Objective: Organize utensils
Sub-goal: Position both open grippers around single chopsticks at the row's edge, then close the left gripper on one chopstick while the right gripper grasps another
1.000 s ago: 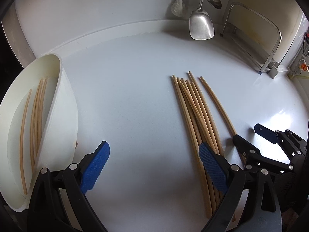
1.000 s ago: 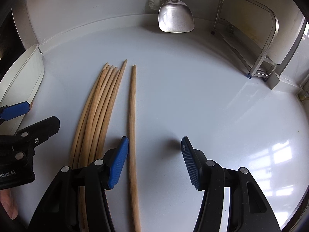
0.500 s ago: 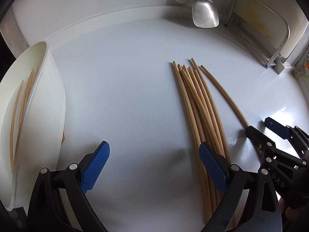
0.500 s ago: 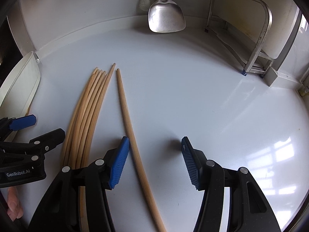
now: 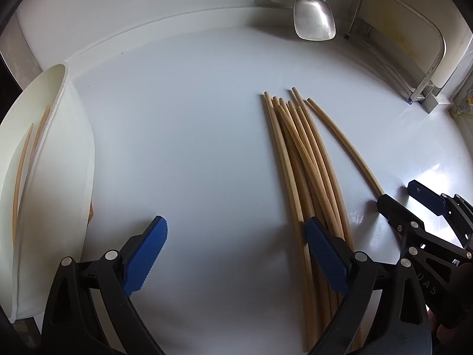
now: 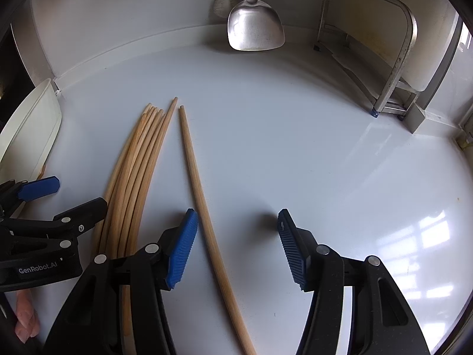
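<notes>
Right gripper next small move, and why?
Probably lower and close on the lone chopstick. The right gripper is open, its fingers straddling that stick, which lies apart from the bundle. Some chopsticks already sit in the white holder.

Countertop [image 5: 183, 136] open between container [image 5: 59, 153] and chopsticks [image 5: 307, 159].
</notes>
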The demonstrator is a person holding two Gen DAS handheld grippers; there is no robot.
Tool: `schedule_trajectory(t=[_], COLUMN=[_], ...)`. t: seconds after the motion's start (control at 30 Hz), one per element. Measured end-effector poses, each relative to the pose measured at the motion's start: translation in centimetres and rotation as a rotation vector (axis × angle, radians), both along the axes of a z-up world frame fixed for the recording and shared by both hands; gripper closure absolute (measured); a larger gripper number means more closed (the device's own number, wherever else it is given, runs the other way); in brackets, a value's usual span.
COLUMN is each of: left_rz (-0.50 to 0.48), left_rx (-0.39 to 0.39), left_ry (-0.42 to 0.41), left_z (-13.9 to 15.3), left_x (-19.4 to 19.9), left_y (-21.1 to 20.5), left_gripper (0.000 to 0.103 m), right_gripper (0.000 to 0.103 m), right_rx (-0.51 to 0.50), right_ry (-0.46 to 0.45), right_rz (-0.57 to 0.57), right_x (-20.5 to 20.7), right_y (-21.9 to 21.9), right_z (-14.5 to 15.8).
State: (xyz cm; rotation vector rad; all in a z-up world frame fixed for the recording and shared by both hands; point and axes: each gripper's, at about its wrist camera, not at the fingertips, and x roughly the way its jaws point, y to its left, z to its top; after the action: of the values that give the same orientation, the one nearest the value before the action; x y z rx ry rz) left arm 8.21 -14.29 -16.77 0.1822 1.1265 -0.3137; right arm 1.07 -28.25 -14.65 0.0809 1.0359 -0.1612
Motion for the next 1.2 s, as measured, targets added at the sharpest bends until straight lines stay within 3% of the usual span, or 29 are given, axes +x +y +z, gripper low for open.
schedule_trajectory(t=[0.47,0.57,0.6,0.7,0.87,0.9,0.93,1.2], left_rz=[0.033,0.026,0.018,-0.026,-0.106,-0.120,-0.131,-0.118], left_rx=[0.024,0.016,0.010,0.010,0.010,0.014,0.020,-0.028], left_ry=[-0.014,-0.019,-0.020,-0.038,-0.052,-0.054,-0.058,-0.028], left_z=[-0.3,-0.2,-0.1,0.3,0.7,0.6,0.6,1.0], left_x=[0.8,0.6,0.5,0.0,-1.1,-1.1,-1.2,-0.6], left_y=[1.4,1.4,1.3,0.5,-0.8,-1.1,-1.3,-0.5], left_gripper=[0.007,0.013,0.019,0.038,0.079,0.090,0.095,0.096], right_gripper=[0.048,0.049,0.049,0.063,0.095,0.096,0.096,0.097], right_rx=[-0.024,-0.027,-0.027,-0.018,-0.040,-0.050,-0.058,0.053], right_ry=[-0.010,-0.011,-0.010,-0.009,0.002,0.005,0.005,-0.010], right_rz=[0.020,0.044,0.052,0.080,0.137,0.143,0.145,0.090], right_x=[-0.2,-0.2,-0.2,-0.3,-0.2,-0.1,-0.2,-0.5], right_y=[0.2,0.5,0.7,1.1,2.9,3.3,3.5,2.2], right_z=[-0.1,-0.1,-0.1,-0.1,0.0,0.0,0.0,0.6])
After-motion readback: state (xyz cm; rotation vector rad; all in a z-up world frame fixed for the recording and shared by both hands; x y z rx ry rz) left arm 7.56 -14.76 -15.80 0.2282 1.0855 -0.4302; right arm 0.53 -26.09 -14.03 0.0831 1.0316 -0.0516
